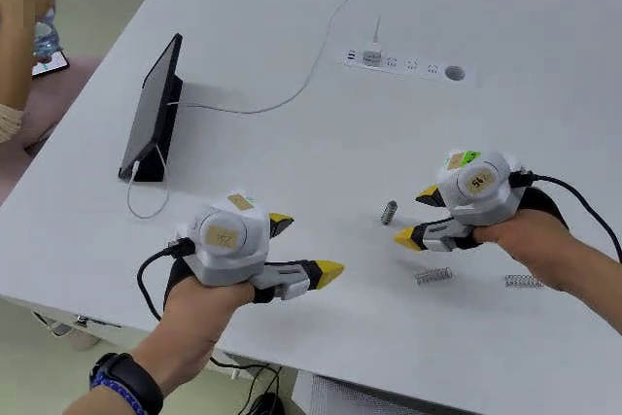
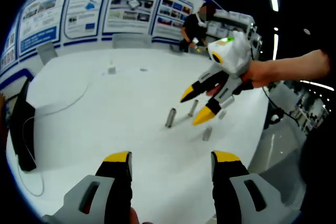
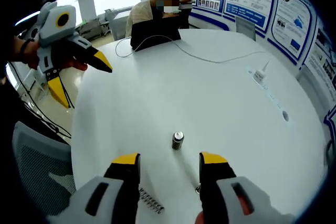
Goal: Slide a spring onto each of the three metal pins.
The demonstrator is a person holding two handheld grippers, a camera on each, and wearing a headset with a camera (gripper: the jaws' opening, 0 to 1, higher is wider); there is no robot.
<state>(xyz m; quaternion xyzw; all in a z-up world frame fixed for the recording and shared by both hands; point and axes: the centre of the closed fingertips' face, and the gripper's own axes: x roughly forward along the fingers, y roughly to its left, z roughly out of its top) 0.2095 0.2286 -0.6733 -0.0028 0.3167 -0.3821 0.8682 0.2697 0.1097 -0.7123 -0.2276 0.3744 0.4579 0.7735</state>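
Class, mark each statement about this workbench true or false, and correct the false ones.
1. The left gripper and the right gripper both have open jaws holding nothing. True.
2. The tablet lies flat on the table. False: it stands propped up on its edge.
3. A spring lies on its side near the right gripper. True.
4. The power strip sits beside the left gripper. False: it lies at the table's far side, away from both grippers.
5. A small metal piece stands upright ahead of the right gripper's jaws. True.
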